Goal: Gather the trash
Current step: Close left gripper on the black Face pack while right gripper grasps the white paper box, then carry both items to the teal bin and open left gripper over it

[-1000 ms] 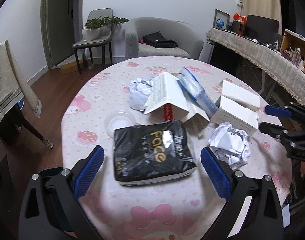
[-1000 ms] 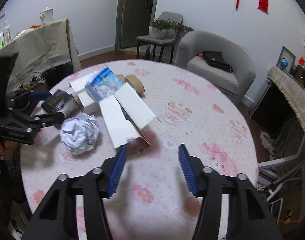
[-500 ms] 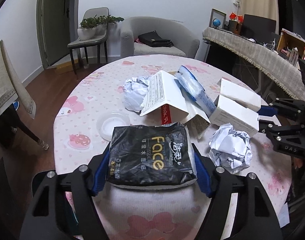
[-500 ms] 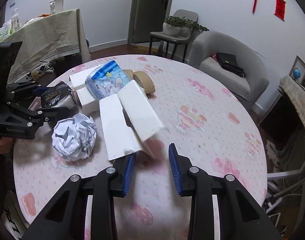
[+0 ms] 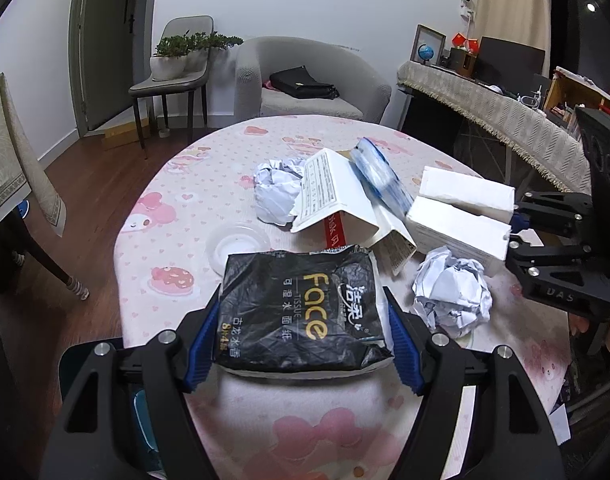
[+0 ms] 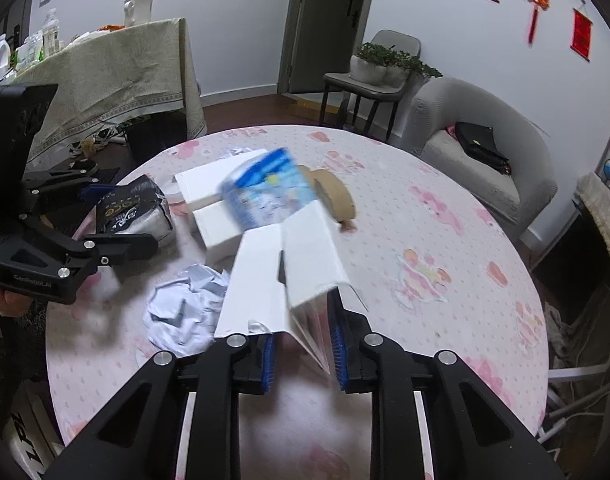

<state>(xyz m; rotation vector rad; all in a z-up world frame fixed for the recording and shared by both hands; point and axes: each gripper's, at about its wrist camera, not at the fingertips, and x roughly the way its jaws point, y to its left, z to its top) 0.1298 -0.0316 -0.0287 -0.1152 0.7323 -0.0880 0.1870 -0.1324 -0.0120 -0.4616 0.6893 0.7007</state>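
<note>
My left gripper (image 5: pixel 301 344) is shut on a black tissue pack (image 5: pixel 301 308) at the near edge of the pink table (image 5: pixel 209 184). My right gripper (image 6: pixel 303 350) is shut on the near end of a folded white carton (image 6: pixel 289 272); the same carton shows in the left wrist view (image 5: pixel 461 212). A crumpled paper ball (image 5: pixel 451 292) lies beside the tissue pack, and shows in the right wrist view (image 6: pixel 185 308). A second paper ball (image 5: pixel 275 192), an open white box (image 5: pixel 333 196) and a blue packet (image 5: pixel 379 174) lie in the middle.
A clear plastic lid (image 5: pixel 239 242) lies left of the pile. A brown tape roll (image 6: pixel 335 196) sits behind the blue packet. A grey armchair (image 5: pixel 309 80), a chair with plants (image 5: pixel 173 76) and a cloth-covered side table (image 6: pixel 105 80) stand around the table.
My left gripper closed on the black tissue pack. My right gripper moved forward to the white carton and closed on its near end, and the carton lifted and tilted.
</note>
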